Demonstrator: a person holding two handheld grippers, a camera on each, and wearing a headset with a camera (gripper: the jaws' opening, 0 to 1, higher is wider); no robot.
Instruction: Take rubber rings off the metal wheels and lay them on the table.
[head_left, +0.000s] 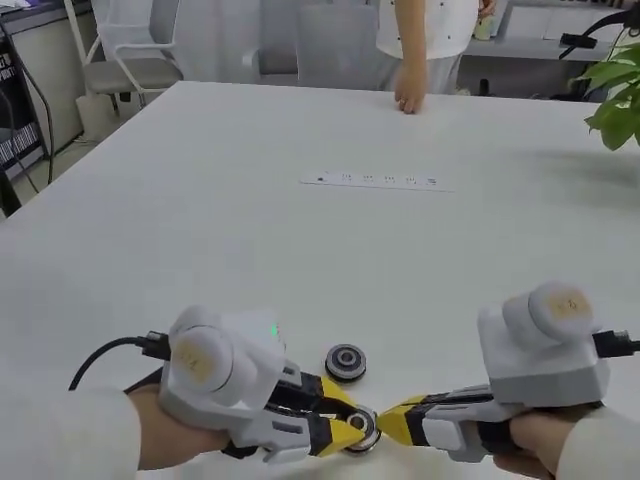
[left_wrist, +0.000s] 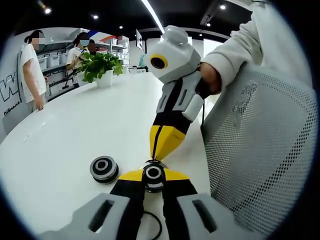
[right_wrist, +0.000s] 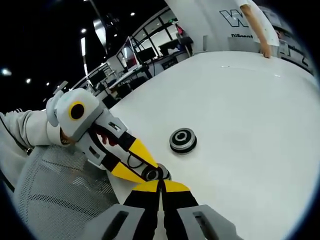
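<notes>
Left gripper down at the near edge is clamped on a small metal wheel, holding it just above the white worktop. Right gripper comes in from the other side, its yellow jaws pressed together with the tips right at the wheel's rim. Can't tell if they've actually caught the rubber ring or are just touching it.

So I'd say we're mid-peel on this first wheel. Next move probably needs the right gripper to hook the ring's edge and pull it away while the left keeps the wheel steady, then set the ring on the worktop.

Second wheel sits just beyond, looks like its dark ring's not off yet.
</notes>
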